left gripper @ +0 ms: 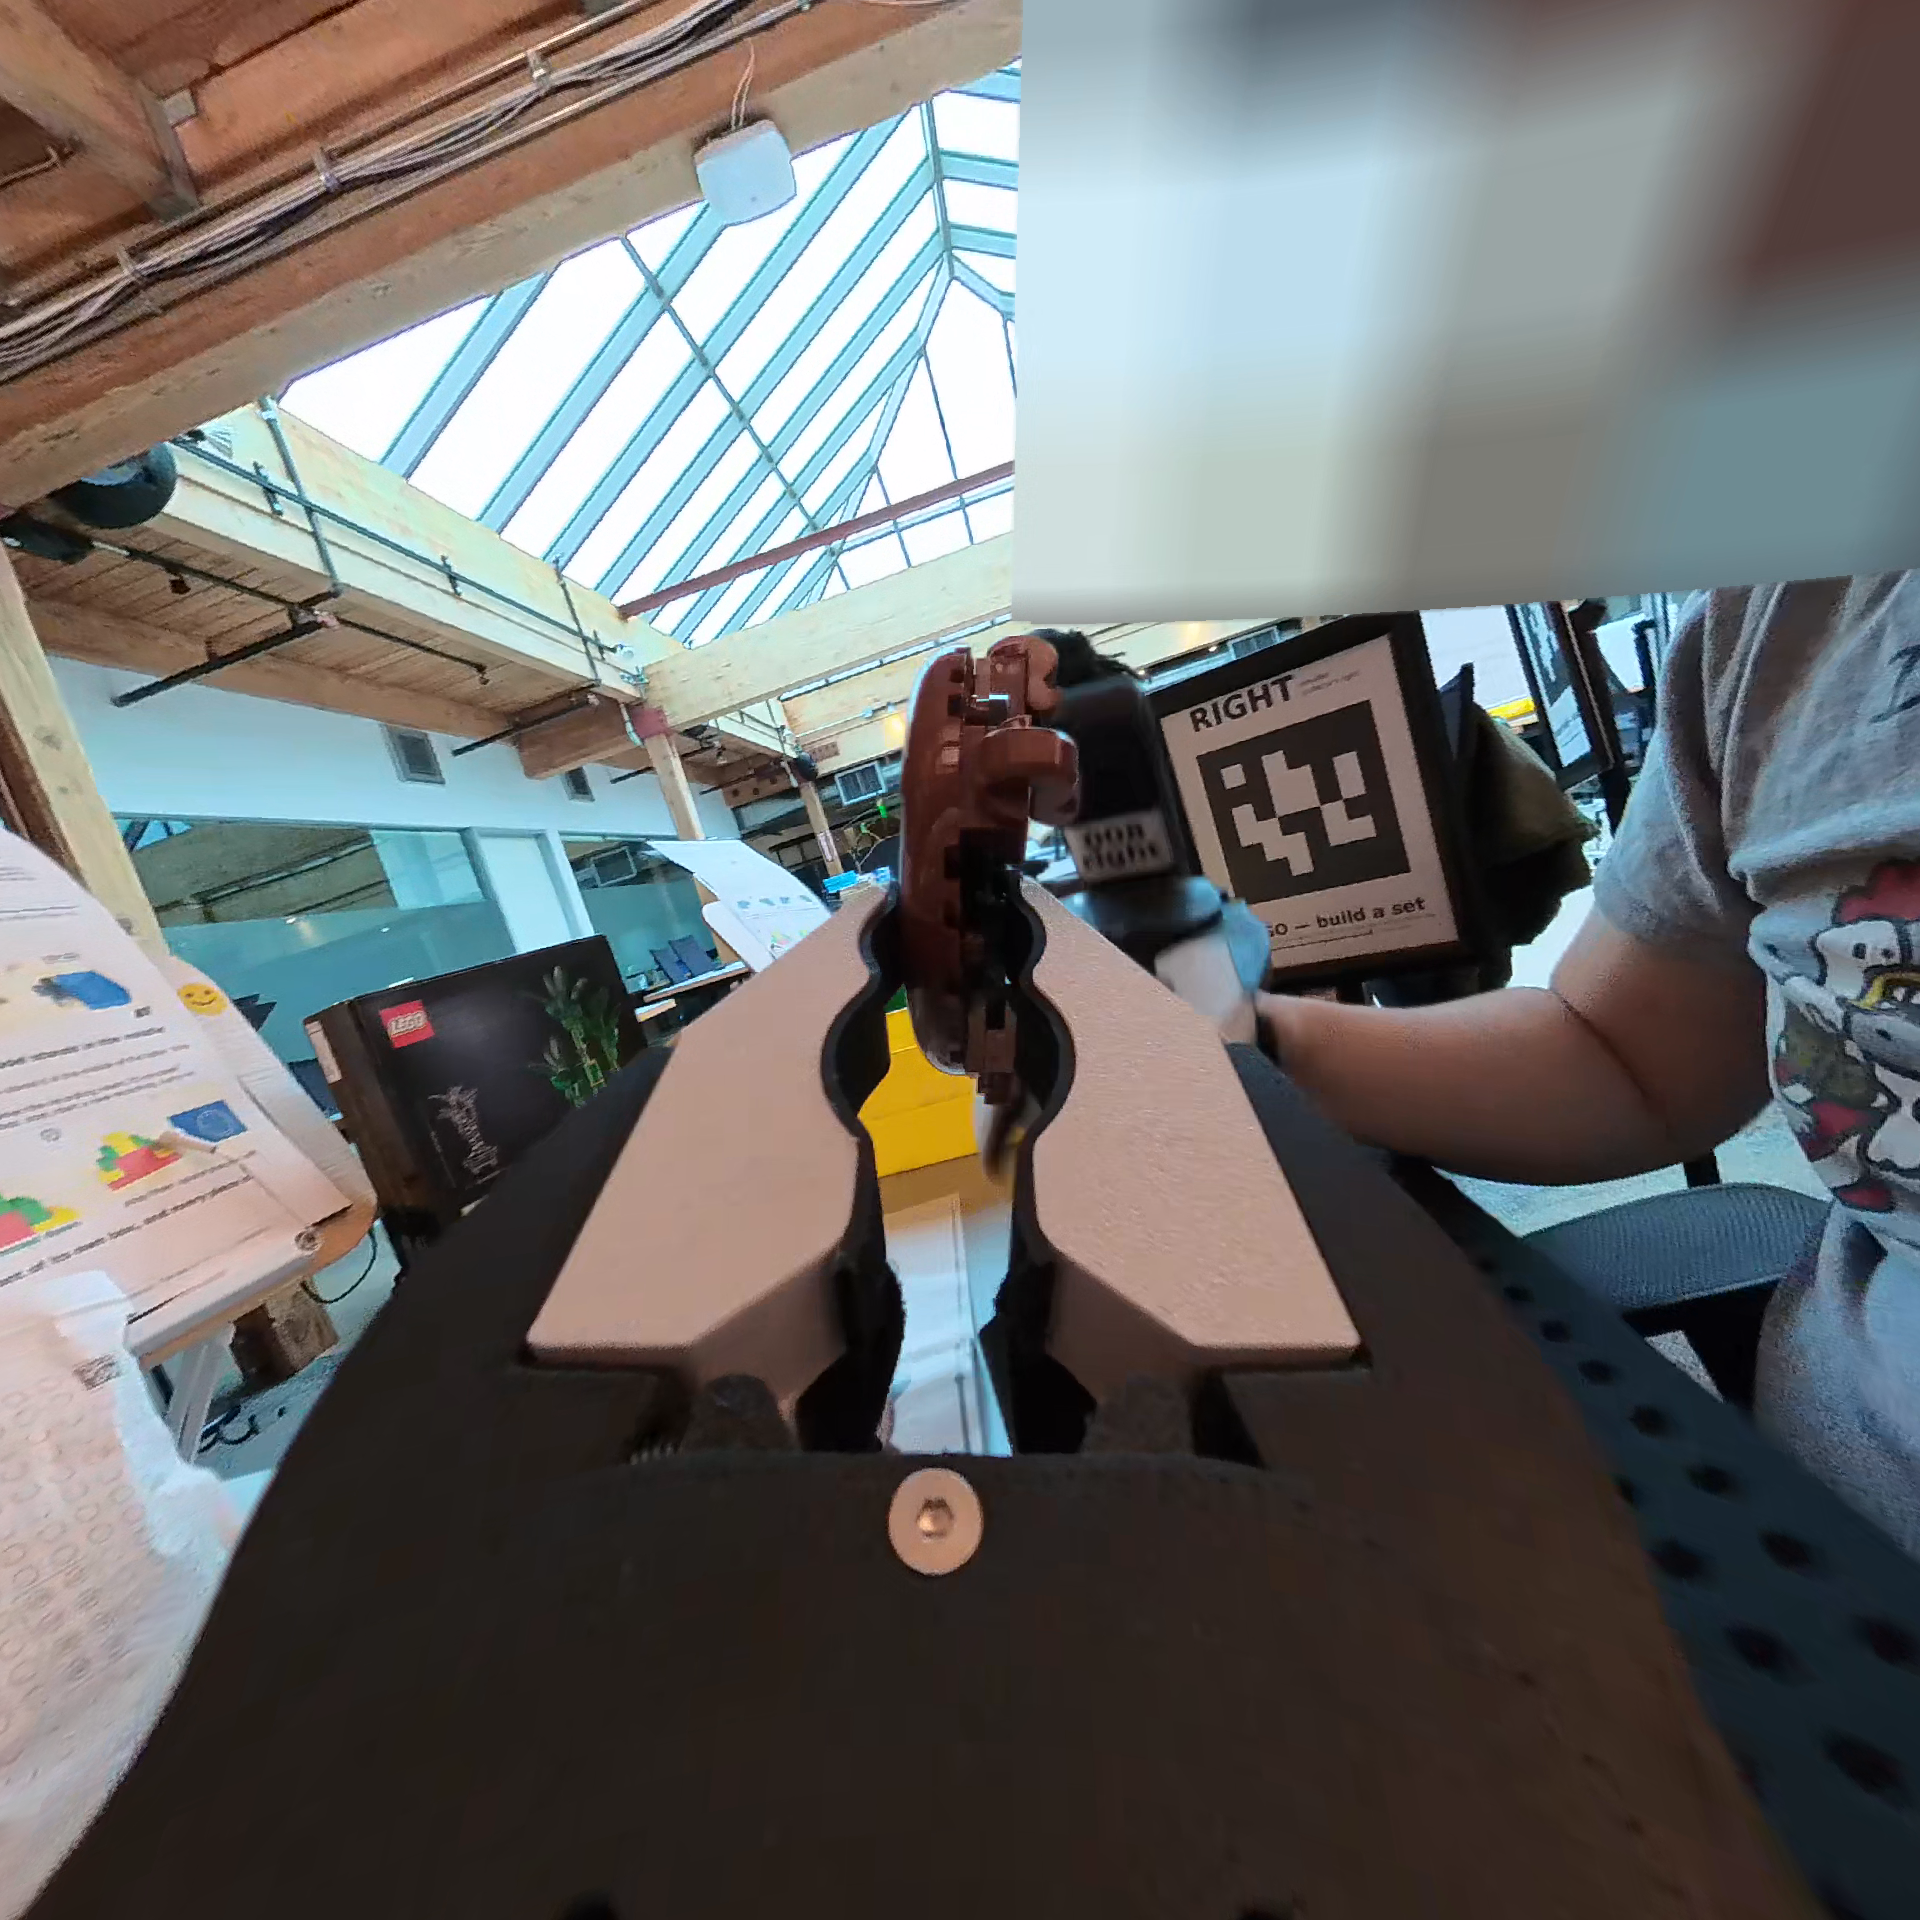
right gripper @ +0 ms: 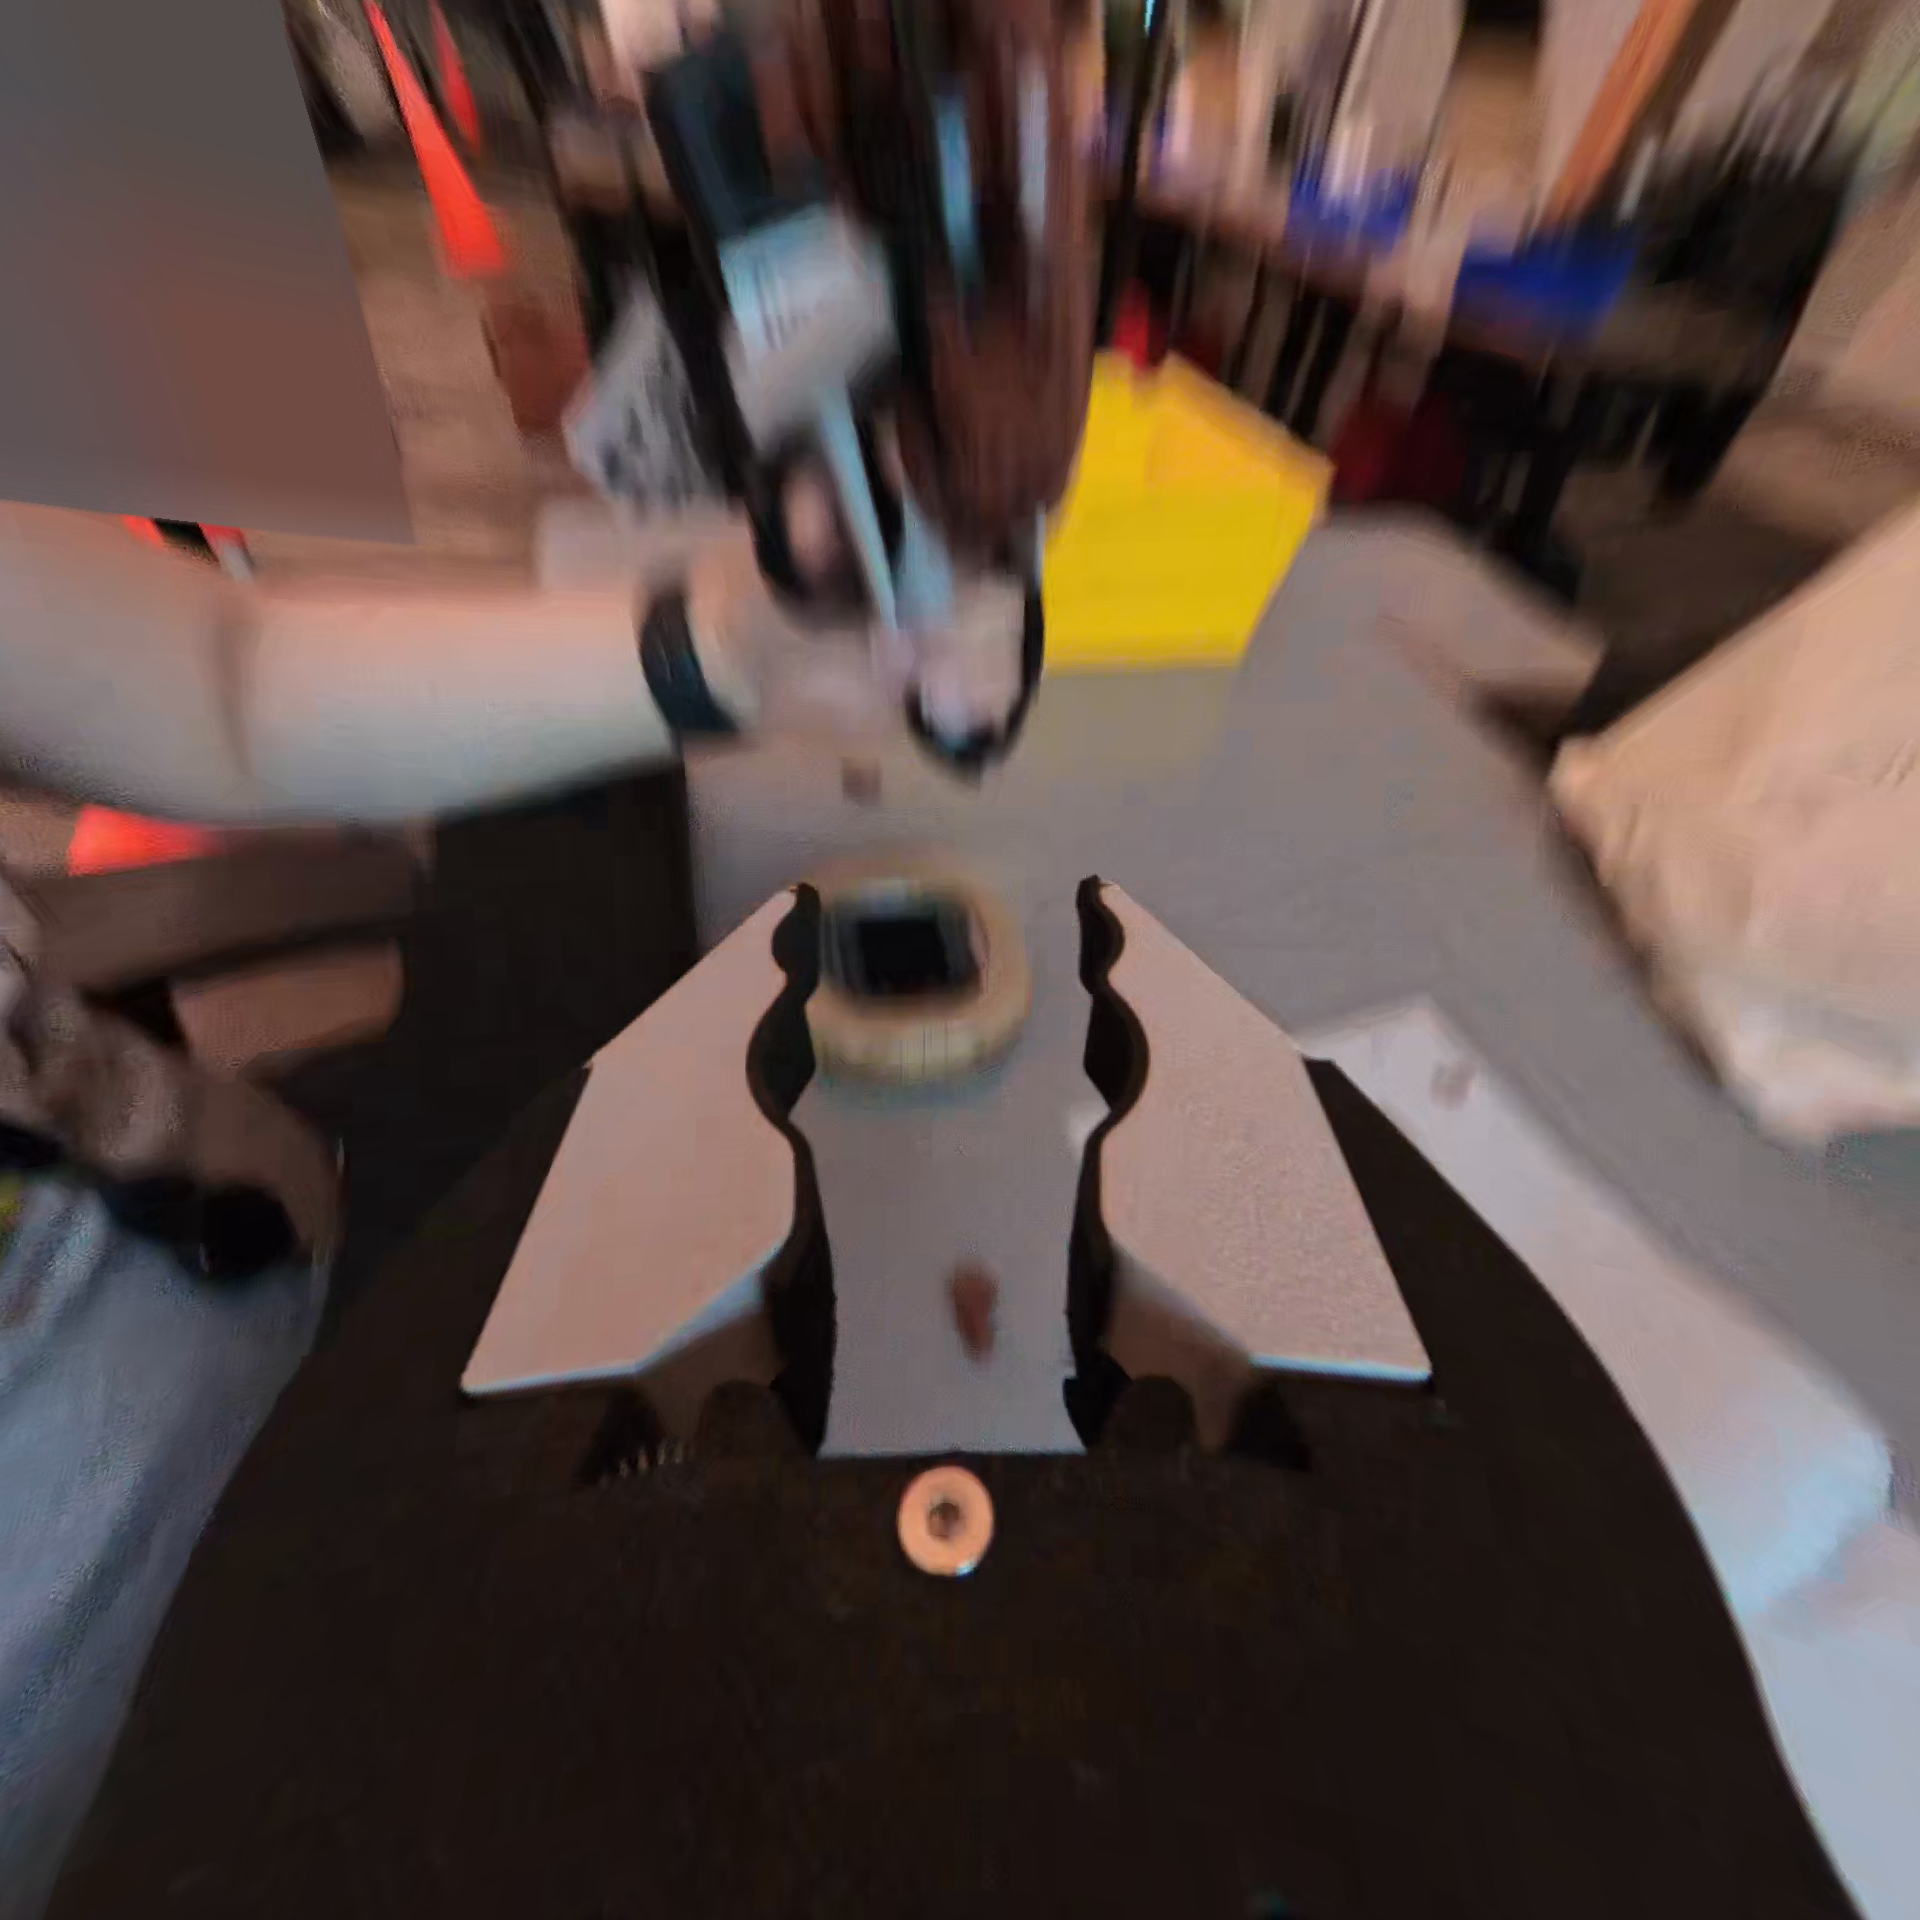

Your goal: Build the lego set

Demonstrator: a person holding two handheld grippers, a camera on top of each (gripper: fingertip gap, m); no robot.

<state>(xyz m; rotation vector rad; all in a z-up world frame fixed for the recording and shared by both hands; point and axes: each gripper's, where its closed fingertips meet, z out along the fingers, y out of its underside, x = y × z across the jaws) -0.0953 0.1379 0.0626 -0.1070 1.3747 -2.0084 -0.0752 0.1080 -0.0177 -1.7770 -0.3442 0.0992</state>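
My left claw [left gripper: 951, 997] gripped the brown assembly [left gripper: 971, 862] upright, presumably for fitting, while my right claw [right gripper: 940, 971] hung open above the tan piece [right gripper: 920, 987].

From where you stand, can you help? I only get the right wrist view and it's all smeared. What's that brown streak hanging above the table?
Observer: It's a brown lego assembly, standing upright, clamped between the fingers of the left gripper.
Operator: Is my own gripper holding anything?
Observer: No. The right gripper is open and empty; from the left wrist view I see only its back, with a black-and-white marker card on it.
Operator: Anything else I'm missing?
Observer: Yes, a dark lego box with a plant pictured on it stands left of the yellow bin.
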